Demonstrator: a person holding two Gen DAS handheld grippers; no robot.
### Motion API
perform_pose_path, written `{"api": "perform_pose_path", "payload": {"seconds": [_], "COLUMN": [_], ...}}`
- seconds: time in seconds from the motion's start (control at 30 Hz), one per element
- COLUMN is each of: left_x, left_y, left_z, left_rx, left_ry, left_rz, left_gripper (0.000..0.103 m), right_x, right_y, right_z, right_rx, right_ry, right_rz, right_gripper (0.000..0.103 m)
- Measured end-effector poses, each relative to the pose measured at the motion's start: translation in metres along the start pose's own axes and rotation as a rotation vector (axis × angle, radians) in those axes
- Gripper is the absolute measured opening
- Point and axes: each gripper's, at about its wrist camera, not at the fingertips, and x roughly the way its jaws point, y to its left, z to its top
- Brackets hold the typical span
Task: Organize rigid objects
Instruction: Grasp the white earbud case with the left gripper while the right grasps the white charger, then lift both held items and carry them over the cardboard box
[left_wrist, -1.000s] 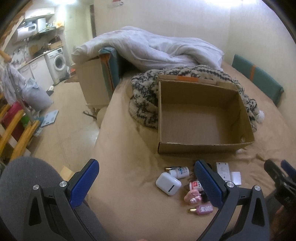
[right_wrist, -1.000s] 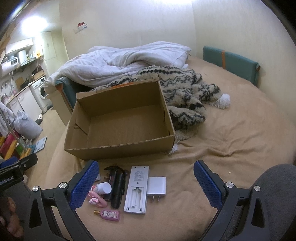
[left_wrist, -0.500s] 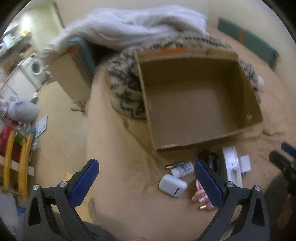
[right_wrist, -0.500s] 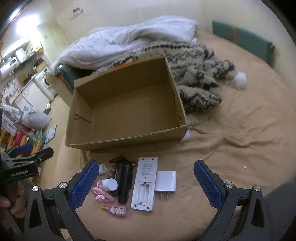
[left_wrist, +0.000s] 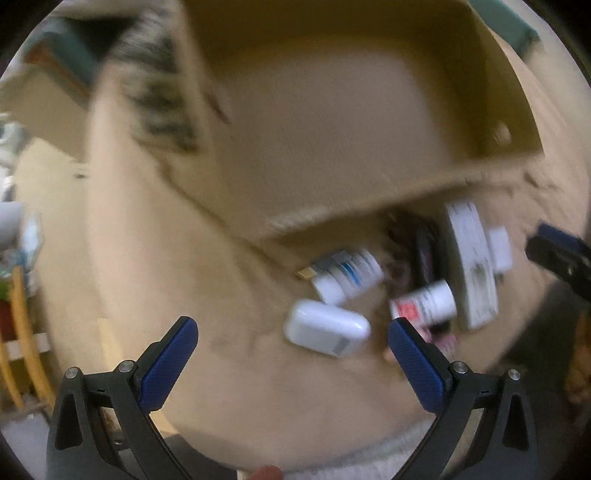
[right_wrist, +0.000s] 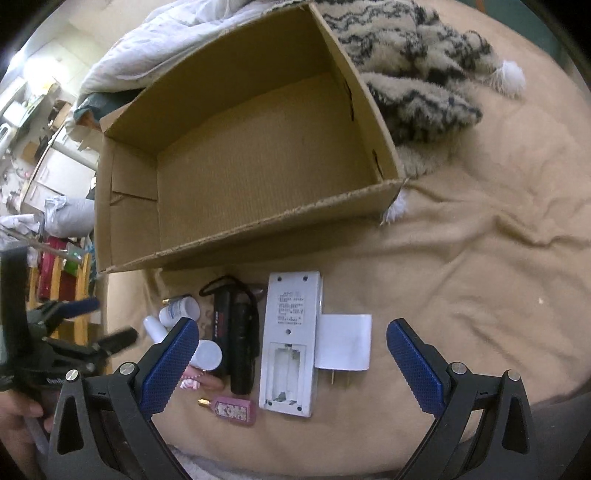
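An empty cardboard box (right_wrist: 258, 147) sits on the tan bedspread; it also shows blurred in the left wrist view (left_wrist: 332, 110). Small items lie in front of it: a white earbud case (left_wrist: 327, 328), a blue-labelled white bottle (left_wrist: 347, 275), a red-labelled bottle (left_wrist: 424, 302), a white remote face down (right_wrist: 290, 339), a white charger plug (right_wrist: 345, 343), a black flashlight (right_wrist: 236, 332) and a pink perfume bottle (right_wrist: 234, 409). My left gripper (left_wrist: 293, 354) is open just short of the earbud case. My right gripper (right_wrist: 291, 354) is open over the remote and plug.
A black-and-cream fuzzy blanket (right_wrist: 413, 74) lies behind and right of the box, with a white duvet (right_wrist: 166, 40) farther back. The bed's left edge drops to the floor, where a wooden rack (right_wrist: 66, 273) stands. The left gripper also shows in the right wrist view (right_wrist: 92, 321).
Both grippers have dropped lower and closer to the small items. The left view is now motion-blurred, with the earbud case nearly between its fingers. Nothing was grasped.
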Motion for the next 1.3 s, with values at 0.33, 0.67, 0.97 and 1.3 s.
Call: {"api": "perform_pose_path", "payload": {"seconds": [0.33,0.67,0.97,1.3], "left_x": [0.043,0.062,0.064,0.056], "left_y": [-0.025,-0.025,-0.015,-0.009], "left_z": [0.001,-0.005,-0.001,-0.005], "left_rx": [0.109,0.085,0.027,-0.007], "left_ry": [0.110,0.125,0.124,0.099], "left_rz": [0.026,0.029,0.034,0.071], "left_gripper": [0.092,0.054,0.054,0.053], "right_x": [0.019,0.049,0.076,0.072], "right_y": [-0.008,0.000,0.021,0.019], "right_z": [0.001,-0.002,0.007,0.009], "right_rx": [0.078,0.053,-0.041,-0.018], "right_ry": [0.140,0.237,0.241,0.222], "right_rz": [0.167,0.083,-0.036,-0.027], "right_gripper": [0.087,0.067,0.067,0.049]}}
